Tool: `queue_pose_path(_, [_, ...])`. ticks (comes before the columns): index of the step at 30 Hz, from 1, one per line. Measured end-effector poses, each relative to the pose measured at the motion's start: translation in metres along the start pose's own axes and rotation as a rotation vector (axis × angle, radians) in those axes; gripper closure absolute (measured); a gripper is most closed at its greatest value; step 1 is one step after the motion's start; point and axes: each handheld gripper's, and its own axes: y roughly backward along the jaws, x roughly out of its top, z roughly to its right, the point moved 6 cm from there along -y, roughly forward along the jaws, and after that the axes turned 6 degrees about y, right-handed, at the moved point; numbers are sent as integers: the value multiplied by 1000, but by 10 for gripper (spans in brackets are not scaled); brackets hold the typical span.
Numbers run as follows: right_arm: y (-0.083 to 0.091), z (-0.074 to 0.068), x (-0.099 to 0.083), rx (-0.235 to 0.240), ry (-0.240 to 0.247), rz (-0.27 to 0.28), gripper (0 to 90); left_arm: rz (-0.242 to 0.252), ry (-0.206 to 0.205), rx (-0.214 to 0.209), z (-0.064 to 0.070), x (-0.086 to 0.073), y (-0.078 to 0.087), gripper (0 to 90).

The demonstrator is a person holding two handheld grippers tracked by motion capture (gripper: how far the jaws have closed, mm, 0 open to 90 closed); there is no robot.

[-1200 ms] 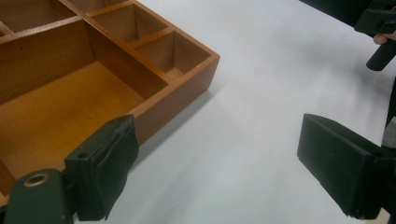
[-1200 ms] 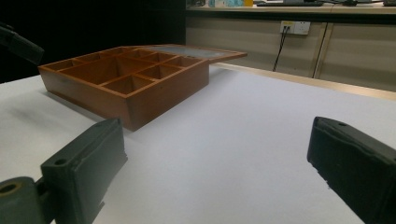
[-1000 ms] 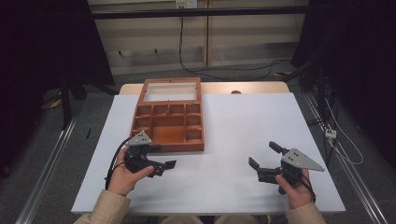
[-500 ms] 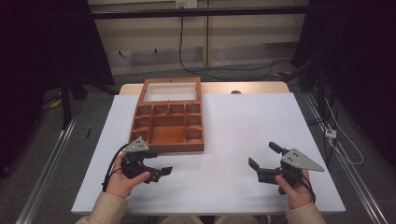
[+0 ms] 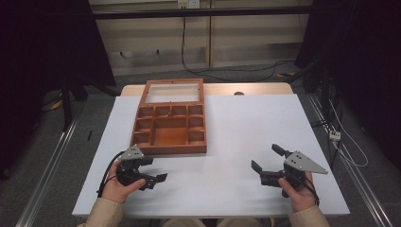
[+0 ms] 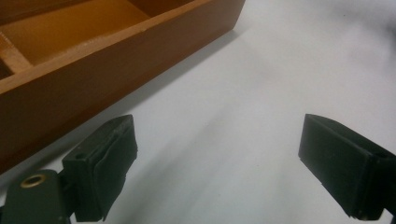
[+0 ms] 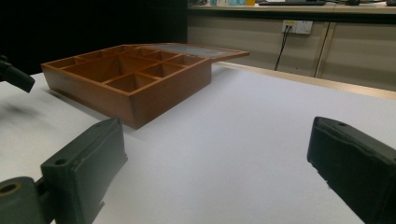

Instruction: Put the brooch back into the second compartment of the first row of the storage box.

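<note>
Item 1, left hand-held gripper [image 5: 150, 173]: sitting low over the desk [image 5: 246, 137] just in front of the box's near left corner, jaws spread wide and holding nothing. In the left gripper view the near wall is running just beside the left jaw without touching it, which suggests this hand is standing by to steady or shift the box rather than pick from it.

Item 2, wooden compartment box [image 5: 171, 132]: lying left of centre on the white desk, its glazed lid [image 5: 173, 92] folded back flat behind it, so every compartment is facing up and reachable. All compartments are showing bare wood. The right gripper view [image 7: 130, 77] is showing it low and level.

Item 3, right hand-held gripper [image 5: 265, 166]: resting well apart from the box at the near right of the desk, jaws parted and empty, pointing toward the box, probably waiting for its turn.
</note>
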Motion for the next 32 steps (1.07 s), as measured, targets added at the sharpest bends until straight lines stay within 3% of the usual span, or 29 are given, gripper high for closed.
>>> queue_pose_path(19, [-1,-2,-5,14,2,-16,37,13,14,40,-12,-14,16,113])
queue_pose_path(32, [1,0,-8,8,2,-26,37,38,7,21,-9,-9,16,110])
